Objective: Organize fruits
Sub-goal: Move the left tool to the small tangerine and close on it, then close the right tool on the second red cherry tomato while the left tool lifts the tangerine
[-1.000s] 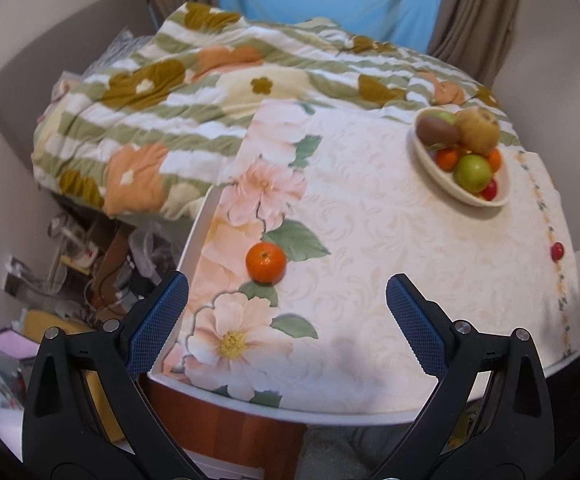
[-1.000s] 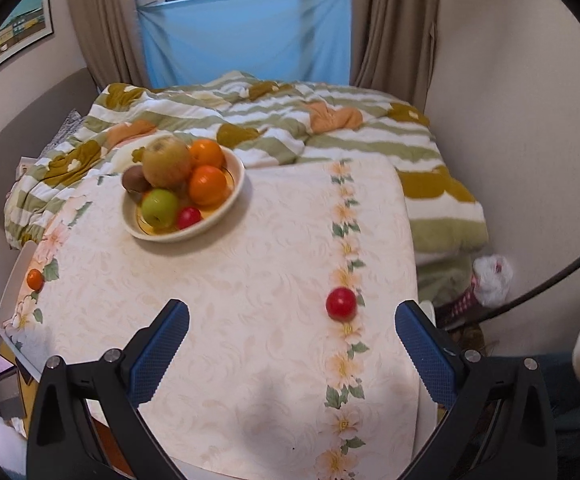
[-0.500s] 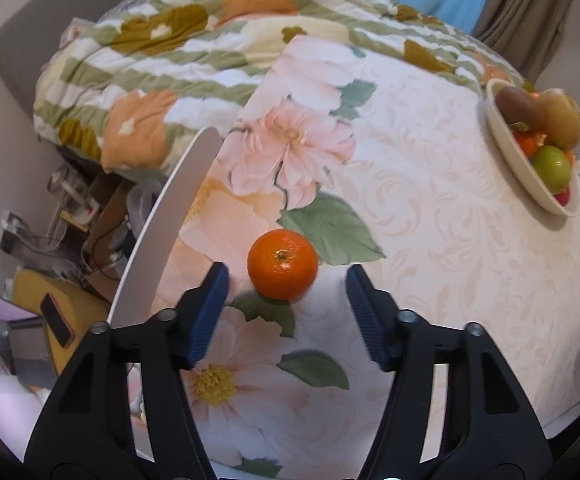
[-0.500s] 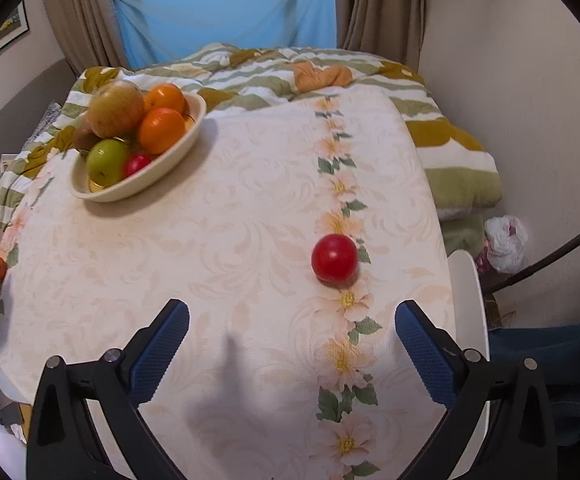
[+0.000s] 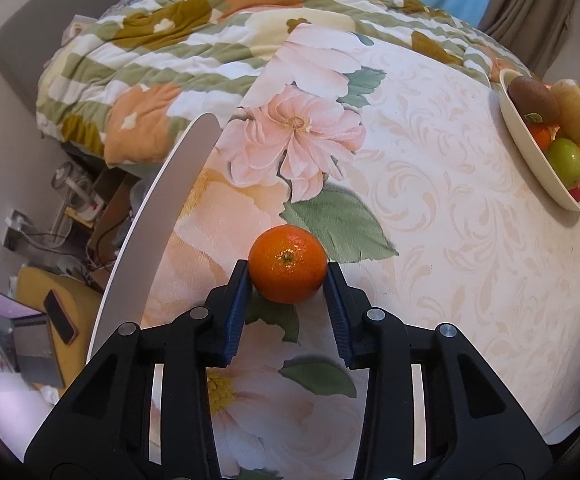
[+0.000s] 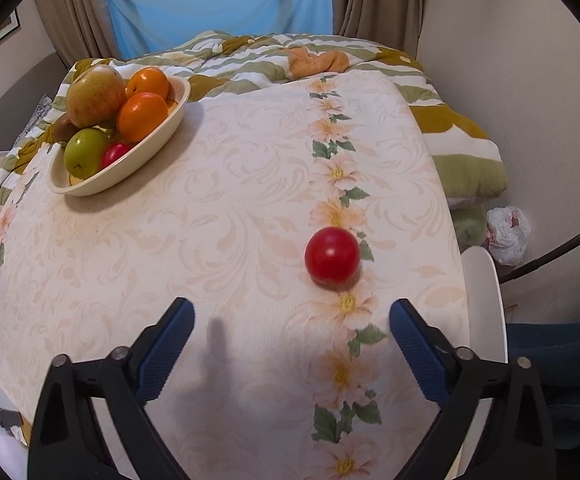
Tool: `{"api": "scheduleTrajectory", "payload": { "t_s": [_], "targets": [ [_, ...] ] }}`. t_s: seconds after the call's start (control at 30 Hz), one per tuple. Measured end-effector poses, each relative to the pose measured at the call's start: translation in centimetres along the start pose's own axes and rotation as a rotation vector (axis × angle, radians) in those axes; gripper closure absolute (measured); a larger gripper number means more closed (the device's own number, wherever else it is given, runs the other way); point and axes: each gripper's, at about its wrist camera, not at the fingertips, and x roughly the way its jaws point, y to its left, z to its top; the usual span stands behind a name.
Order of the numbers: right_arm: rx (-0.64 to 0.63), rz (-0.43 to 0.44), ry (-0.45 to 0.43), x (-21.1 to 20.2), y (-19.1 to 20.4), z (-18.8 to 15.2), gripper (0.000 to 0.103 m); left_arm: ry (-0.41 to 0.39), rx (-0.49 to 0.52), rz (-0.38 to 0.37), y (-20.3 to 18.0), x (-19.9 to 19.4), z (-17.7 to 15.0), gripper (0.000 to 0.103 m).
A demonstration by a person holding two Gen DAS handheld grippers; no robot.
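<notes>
My left gripper [image 5: 287,276] is shut on a small orange [image 5: 287,263] near the table's left edge, its blue pads [image 5: 237,300] against both sides of the fruit. A cream fruit bowl [image 5: 538,158] holding several fruits stands at the far right. In the right wrist view the bowl [image 6: 138,160] is at the far left, and a red tomato-like fruit [image 6: 332,255] lies on the flowered cloth. My right gripper [image 6: 292,328] is open and empty, just short of the red fruit.
A flowered tablecloth [image 6: 230,216] covers the table. A striped quilt on a bed [image 5: 170,52] lies behind it. Clutter and cables [image 5: 50,240] sit on the floor to the left. A white plastic bag [image 6: 506,234] lies on the floor to the right.
My left gripper has moved in to the orange and closed on it. My right gripper has moved closer to the red fruit and stays open.
</notes>
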Motion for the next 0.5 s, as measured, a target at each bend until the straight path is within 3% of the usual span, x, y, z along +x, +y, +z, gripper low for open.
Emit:
{"api": "scheduleTrajectory", "payload": {
  "t_s": [0.23, 0.5],
  "targets": [
    [0.044, 0.000, 0.039, 1.6, -0.9, 1.0, 0.046, -0.002, -0.004, 0.001, 0.0, -0.1, -0.2, 0.059],
    [0.040, -0.005, 0.052, 2.0, -1.3, 1.9, 0.057, -0.003, -0.001, -0.001, -0.3, -0.3, -0.4, 0.059]
  ]
}}
